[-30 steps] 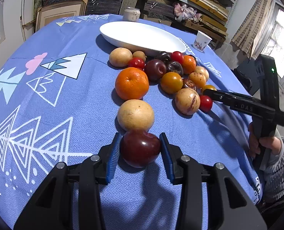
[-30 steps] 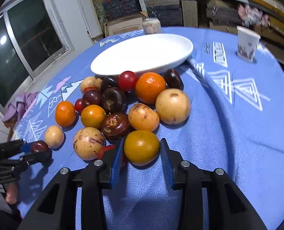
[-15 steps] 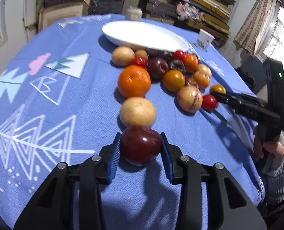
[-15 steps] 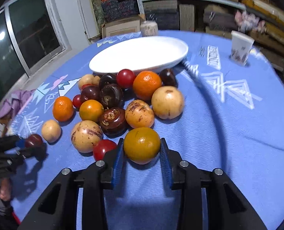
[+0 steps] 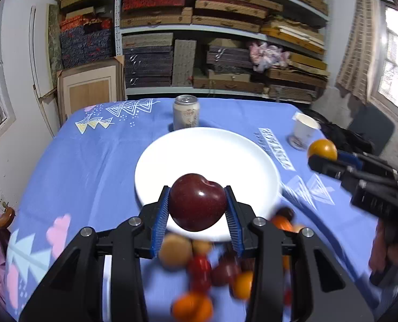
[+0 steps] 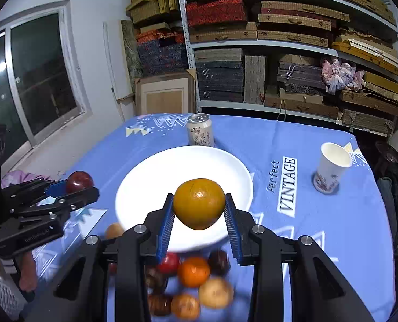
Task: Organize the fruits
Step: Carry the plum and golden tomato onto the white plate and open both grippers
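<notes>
Left wrist view shows the left tool [image 5: 197,212] clamped on a dark red plum [image 5: 197,202], its blue pads [image 5: 161,222] pressing both flanks of the fruit. The plum is held in the air above the near rim of a white plate [image 5: 209,155], which sits bare on the blue patterned worktop [image 5: 97,161]. Below the tool, the loose fruits [image 5: 207,271] lie on the cloth in a blurred cluster of red, orange and tan rounds. At the right edge of this view the right tool [image 5: 322,153] carries a yellow-orange fruit [image 5: 322,149], near a paper cup [image 5: 303,130]. A drink can [image 5: 186,115] stands just beyond the plate's far rim.

From the right wrist view, the right tool [image 6: 199,213] grips the yellow-orange fruit [image 6: 199,207] between its pads, raised above the near part of the plate [image 6: 172,169]. The remaining fruits [image 6: 193,281] sit on the worktop [image 6: 306,228] just in front of the plate, under the tool. At the left, the left tool [image 6: 78,185] holds the plum [image 6: 79,182] beside the plate's left edge, with a hand [image 6: 27,273] below it on the grip. The can [image 6: 200,133] and the cup [image 6: 331,167] stand upright on the cloth, which bears the words "Perfect VINTAGE".
</notes>
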{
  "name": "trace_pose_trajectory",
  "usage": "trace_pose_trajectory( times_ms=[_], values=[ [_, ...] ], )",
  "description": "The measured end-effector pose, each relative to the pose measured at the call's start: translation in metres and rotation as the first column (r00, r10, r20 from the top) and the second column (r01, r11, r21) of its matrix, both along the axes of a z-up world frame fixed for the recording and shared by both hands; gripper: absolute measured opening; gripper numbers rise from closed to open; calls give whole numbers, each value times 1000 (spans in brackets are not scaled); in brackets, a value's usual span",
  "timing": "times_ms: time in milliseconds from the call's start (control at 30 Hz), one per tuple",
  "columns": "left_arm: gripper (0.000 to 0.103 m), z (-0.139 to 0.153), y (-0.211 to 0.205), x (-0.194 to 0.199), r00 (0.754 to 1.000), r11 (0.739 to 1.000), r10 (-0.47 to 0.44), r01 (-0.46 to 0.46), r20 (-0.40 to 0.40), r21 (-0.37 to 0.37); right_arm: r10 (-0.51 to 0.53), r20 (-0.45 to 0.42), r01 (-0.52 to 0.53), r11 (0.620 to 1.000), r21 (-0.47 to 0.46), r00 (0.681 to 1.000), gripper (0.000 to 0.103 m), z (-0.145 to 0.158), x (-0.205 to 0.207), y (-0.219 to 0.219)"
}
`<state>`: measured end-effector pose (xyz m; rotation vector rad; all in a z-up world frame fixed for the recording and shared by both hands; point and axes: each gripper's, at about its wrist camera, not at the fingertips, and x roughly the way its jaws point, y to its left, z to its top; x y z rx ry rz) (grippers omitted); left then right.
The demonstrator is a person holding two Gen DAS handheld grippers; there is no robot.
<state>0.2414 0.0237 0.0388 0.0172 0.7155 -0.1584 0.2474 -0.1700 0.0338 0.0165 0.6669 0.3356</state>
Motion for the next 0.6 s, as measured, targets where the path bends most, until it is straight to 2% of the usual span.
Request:
trace_pose_trajectory(
  times_ms=[100,233,433,533,600],
  values=[
    [39,-24,3,39,998,1000,17,-19,-67,-24,2,-62,-1,1000,15,998,37,-27,34,12],
    [39,-57,11,71,987,998,32,-39,-156,-40,6,-154,-8,1000,-15,988,37,-64,65,25],
    [39,-87,17,94,970,998,44,-51,-239,-23,0,-206,-13,998,-62,979,37,-87,82,34],
    [39,-93,20,97,962,998,37,-51,-272,-42,5,-220,-22,997,-76,976,37,-94,83,37],
    [39,-93,19,98,960,998,42,-52,-276,-26,7,-225,-29,995,-94,974,38,-97,81,39]
  ],
)
